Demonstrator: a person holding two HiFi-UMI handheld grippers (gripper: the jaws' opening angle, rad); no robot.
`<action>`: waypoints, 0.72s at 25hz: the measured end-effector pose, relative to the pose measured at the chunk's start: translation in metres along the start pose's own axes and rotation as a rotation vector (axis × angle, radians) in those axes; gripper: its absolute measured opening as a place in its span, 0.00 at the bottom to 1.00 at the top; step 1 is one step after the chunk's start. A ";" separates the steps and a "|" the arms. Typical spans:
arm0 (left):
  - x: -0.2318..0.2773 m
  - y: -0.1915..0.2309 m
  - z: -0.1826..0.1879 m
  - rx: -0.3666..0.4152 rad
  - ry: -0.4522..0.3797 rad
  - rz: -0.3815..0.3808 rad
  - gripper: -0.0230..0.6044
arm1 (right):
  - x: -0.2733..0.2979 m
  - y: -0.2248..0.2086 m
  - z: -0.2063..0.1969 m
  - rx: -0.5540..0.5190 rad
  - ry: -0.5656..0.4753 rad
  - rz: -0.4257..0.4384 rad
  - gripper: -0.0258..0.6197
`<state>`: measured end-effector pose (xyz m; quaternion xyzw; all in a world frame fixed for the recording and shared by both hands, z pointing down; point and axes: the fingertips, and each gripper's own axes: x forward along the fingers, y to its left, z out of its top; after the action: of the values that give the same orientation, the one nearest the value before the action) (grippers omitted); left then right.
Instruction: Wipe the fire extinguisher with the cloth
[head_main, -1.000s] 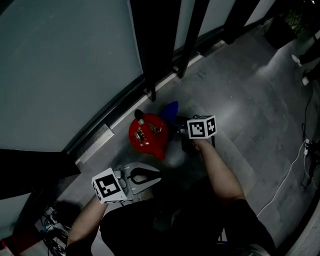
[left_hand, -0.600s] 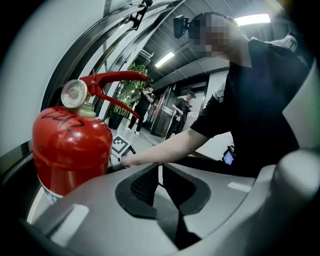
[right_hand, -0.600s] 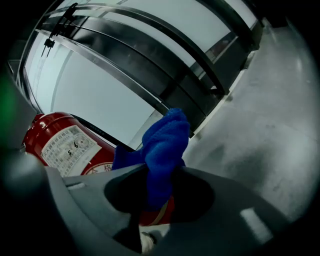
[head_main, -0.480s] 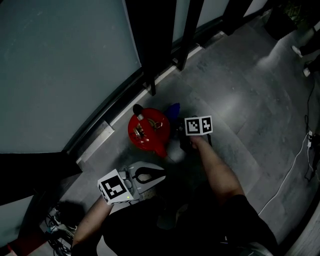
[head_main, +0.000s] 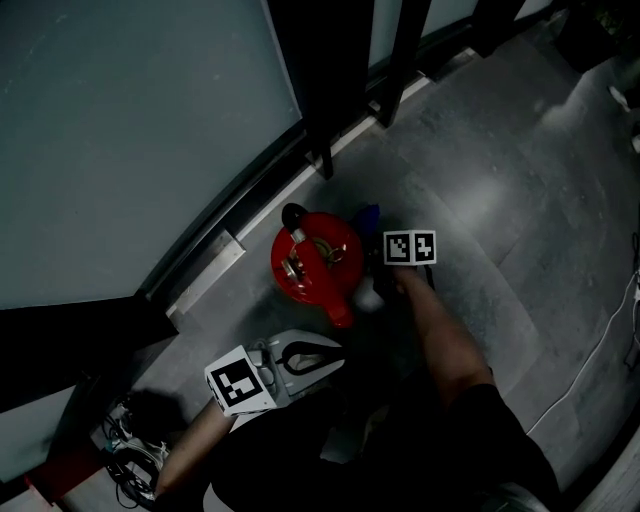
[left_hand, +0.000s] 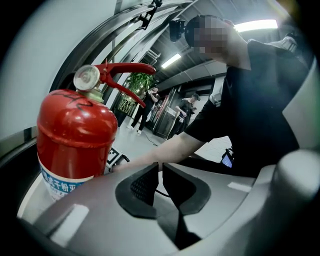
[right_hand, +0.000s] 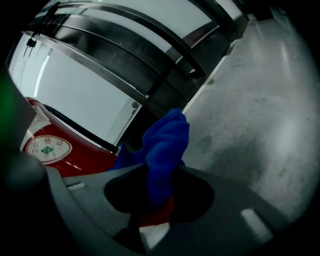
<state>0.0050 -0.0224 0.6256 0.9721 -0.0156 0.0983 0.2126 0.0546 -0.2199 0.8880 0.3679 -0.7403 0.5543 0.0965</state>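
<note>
A red fire extinguisher (head_main: 312, 262) stands upright on the grey floor by the glass wall; the left gripper view shows its gauge, red lever and blue label (left_hand: 75, 131). A blue cloth (right_hand: 165, 142) is pinched in my right gripper (right_hand: 160, 195), which is shut on it right beside the extinguisher's red body (right_hand: 65, 152). From above, a bit of the cloth (head_main: 371, 214) shows past the right gripper's marker cube (head_main: 410, 247). My left gripper (left_hand: 160, 172) is shut with nothing in it, low on the near side of the extinguisher (head_main: 335, 351) and apart from it.
A frosted glass wall (head_main: 130, 130) with dark frame posts (head_main: 320, 90) runs behind the extinguisher. Cables and a plug strip (head_main: 130, 450) lie at lower left. A white cord (head_main: 590, 335) trails on the floor at right. People stand far off down the hall (left_hand: 145, 107).
The head view has shifted a little. My right gripper with the cloth has edged closer to the extinguisher, and less of the cloth shows. The left gripper has barely moved.
</note>
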 end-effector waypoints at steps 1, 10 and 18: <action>-0.002 0.001 -0.001 -0.006 0.002 0.007 0.09 | 0.004 -0.005 -0.003 -0.012 0.013 -0.018 0.23; -0.019 0.010 -0.019 -0.051 0.043 0.079 0.09 | 0.019 -0.049 -0.035 -0.115 0.103 -0.196 0.23; -0.015 0.013 -0.011 -0.013 0.001 0.093 0.09 | -0.006 -0.036 -0.019 -0.205 0.111 -0.177 0.23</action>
<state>-0.0128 -0.0297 0.6373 0.9688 -0.0612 0.1086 0.2142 0.0771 -0.2045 0.9192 0.3888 -0.7512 0.4846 0.2230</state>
